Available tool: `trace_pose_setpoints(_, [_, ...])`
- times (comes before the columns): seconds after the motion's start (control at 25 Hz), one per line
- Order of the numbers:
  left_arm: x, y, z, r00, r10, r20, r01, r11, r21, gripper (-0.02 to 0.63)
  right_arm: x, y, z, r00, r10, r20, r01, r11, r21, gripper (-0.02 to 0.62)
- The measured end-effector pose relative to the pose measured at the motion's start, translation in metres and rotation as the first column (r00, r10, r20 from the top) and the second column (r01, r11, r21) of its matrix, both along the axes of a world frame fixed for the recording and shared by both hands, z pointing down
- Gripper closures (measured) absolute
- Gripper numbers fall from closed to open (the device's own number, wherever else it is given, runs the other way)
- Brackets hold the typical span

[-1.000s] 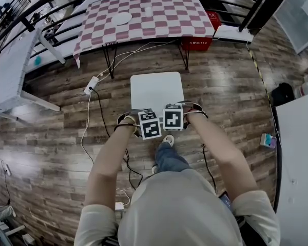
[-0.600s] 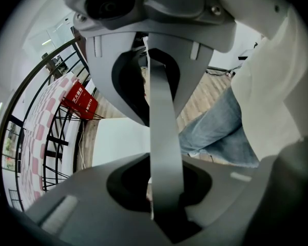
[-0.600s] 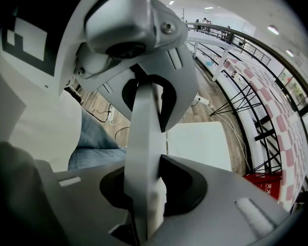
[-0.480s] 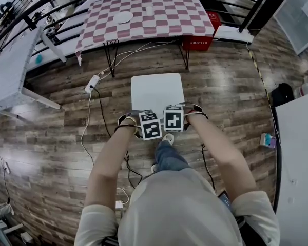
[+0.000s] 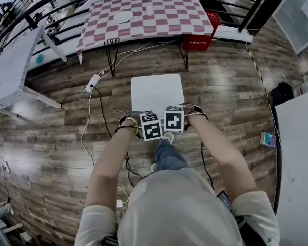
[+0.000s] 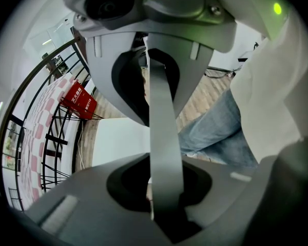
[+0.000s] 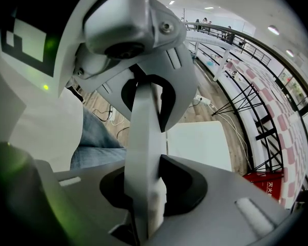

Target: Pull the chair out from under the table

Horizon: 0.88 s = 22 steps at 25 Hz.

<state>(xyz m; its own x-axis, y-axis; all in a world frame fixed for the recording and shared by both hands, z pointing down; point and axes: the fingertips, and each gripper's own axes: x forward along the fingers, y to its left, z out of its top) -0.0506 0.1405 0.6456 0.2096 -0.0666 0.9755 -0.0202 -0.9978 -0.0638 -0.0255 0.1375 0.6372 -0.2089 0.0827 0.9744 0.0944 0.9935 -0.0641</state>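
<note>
A white chair stands on the wood floor between me and the checkered table (image 5: 143,14), its seat (image 5: 157,93) out from under the tabletop. Both grippers point steeply down at the chair's near edge, side by side. The left gripper (image 5: 150,127) is shut on the top of the chair's backrest (image 6: 164,137), which runs as a pale strip between its jaws. The right gripper (image 5: 173,120) is shut on the same backrest (image 7: 143,137). The seat shows beyond the jaws in the left gripper view (image 6: 118,142) and in the right gripper view (image 7: 200,142).
A red box (image 5: 197,41) sits under the table's right end. A power strip (image 5: 91,84) and cables trail across the floor to the left. White tables flank the space at left (image 5: 10,70) and right (image 5: 297,147). My leg and shoe (image 5: 168,137) are just behind the chair.
Both grippers and the chair have shifted a little towards me, away from the table. The grip on the backrest looks the same.
</note>
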Motion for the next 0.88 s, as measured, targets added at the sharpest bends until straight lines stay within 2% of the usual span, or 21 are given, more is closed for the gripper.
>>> trace_pose_setpoints(0.88, [0.002, 0.04, 0.0, 1.0, 0.016, -0.001, -0.016, 1.0, 0.008, 0.526, -0.003, 0.042, -0.001, 1.0, 0.002, 0.026, -0.002, 1.0, -0.006, 0.517])
